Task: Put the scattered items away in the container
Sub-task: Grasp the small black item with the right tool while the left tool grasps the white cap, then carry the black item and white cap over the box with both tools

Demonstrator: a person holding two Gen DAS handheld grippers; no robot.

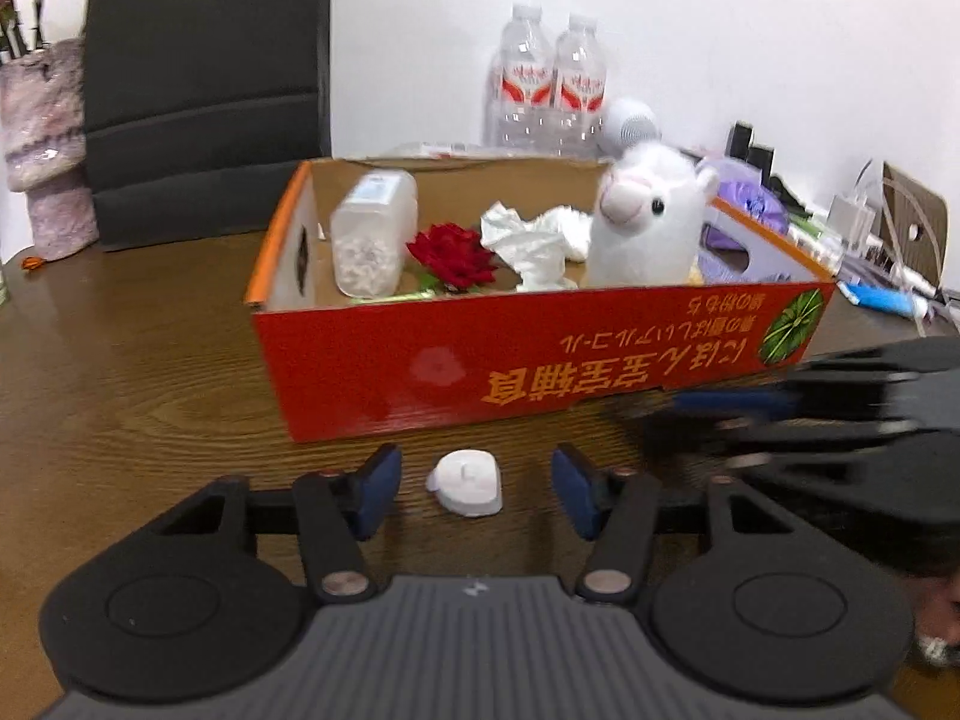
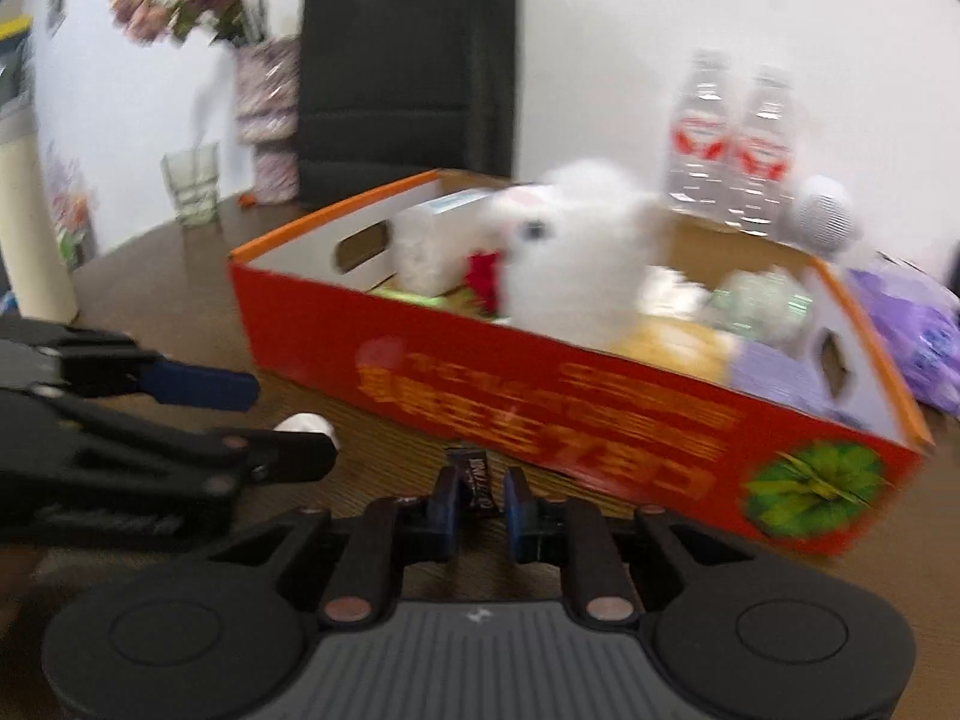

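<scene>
Two claws before the box [image 1: 540, 372]
Left claw [image 1: 477, 489] gapes around candle [image 1: 467, 482]; right claw [image 2: 478, 507] pinches a blurred dark packet [image 2: 474, 480], bottom centre.

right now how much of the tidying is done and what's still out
Mostly done: the plush toy, red flower, crumpled paper and clear jar sit in the red box. In hand: right tongs pinch a dark packet. Left: the white candle lies between the open left tongs.

Right gripper [image 1: 750, 408] blurred (edge-cropped); box's [image 2: 540, 420] print seemingly unreadable.
</scene>
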